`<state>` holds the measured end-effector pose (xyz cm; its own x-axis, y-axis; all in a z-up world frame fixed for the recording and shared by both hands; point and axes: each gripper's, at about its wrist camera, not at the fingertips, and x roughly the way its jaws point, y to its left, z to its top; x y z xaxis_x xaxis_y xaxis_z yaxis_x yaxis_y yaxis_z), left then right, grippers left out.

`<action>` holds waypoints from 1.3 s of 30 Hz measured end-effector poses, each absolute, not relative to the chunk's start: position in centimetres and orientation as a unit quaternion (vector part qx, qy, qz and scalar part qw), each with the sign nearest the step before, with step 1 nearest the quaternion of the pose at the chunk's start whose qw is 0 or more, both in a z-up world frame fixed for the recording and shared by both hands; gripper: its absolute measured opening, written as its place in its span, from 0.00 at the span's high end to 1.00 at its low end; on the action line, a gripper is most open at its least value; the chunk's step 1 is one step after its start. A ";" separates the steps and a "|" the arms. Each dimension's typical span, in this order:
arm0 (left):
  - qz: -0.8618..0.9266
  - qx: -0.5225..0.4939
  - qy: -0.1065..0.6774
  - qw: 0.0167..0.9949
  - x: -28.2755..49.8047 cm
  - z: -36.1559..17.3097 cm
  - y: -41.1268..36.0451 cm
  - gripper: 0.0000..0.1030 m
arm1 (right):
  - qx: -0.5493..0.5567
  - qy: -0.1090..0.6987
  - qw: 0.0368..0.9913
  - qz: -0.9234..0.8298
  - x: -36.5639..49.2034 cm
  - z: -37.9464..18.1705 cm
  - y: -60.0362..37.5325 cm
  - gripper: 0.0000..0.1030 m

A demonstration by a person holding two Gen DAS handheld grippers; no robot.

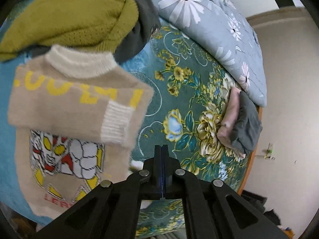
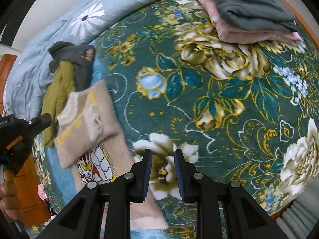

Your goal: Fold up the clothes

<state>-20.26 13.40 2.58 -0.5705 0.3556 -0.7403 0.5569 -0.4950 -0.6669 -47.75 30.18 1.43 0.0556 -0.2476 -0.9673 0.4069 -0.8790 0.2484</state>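
Note:
A beige knit sweater (image 1: 75,107) with yellow letters and a cartoon print lies on the floral bedspread (image 1: 179,103), one sleeve folded across its chest; it also shows in the right wrist view (image 2: 87,123). My left gripper (image 1: 161,149) is shut and empty, just right of the sweater's edge. My right gripper (image 2: 161,155) is open and empty above the bedspread (image 2: 219,99), right of the sweater. A pile of an olive sweater (image 1: 65,18) and a dark grey garment (image 1: 139,20) lies beyond the beige one.
A folded stack, grey on pink (image 2: 253,14), lies at the bed's far side and shows in the left wrist view (image 1: 239,123). A blue daisy-print quilt (image 1: 209,20) runs along the wall. The left gripper's body (image 2: 22,131) shows at the right view's left edge.

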 end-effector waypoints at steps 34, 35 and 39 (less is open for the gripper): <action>-0.573 0.361 0.648 0.347 7.9 -10.0 2.2 0.47 | 0.722 0.131 0.334 -0.592 -41.8 -6.1 8.9 0.95; -0.577 0.361 0.646 0.346 7.8 -9.8 2.3 0.47 | 0.714 0.128 0.339 -0.599 -41.8 -5.4 9.0 0.98; -0.588 0.358 0.636 0.349 8.0 -9.2 2.5 0.46 | 0.681 0.117 0.361 -0.626 -42.3 -2.5 9.6 0.99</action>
<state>7.98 2.53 -9.15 -0.5004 0.0449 -0.8646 0.8654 0.0536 -0.4981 -42.26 9.61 -2.53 0.1900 -0.2929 -0.9371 0.6116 -0.7113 0.3464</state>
